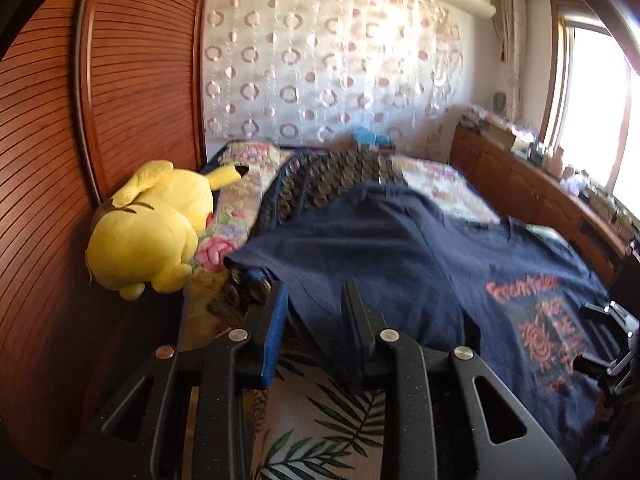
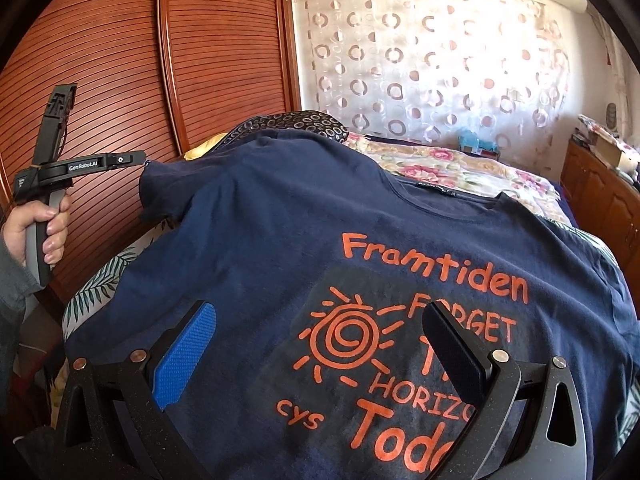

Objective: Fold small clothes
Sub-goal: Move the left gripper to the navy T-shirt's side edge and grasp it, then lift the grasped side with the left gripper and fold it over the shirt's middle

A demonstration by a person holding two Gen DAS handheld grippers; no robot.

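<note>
T-shirt [image 2: 280, 240] sleeve pinched by left claw [image 1: 312, 300] | right claw [image 2: 320, 344] spread | plush [image 1: 152, 228] beside

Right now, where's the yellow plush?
Left wrist view only: the yellow plush lies at the bed's left edge against the slatted wooden wardrobe, just left of the navy T-shirt sleeve.

T-shirt [image 2: 280, 240] print cut off by btm edge; plush [image 1: 152, 228] face hidden, turned away
</note>
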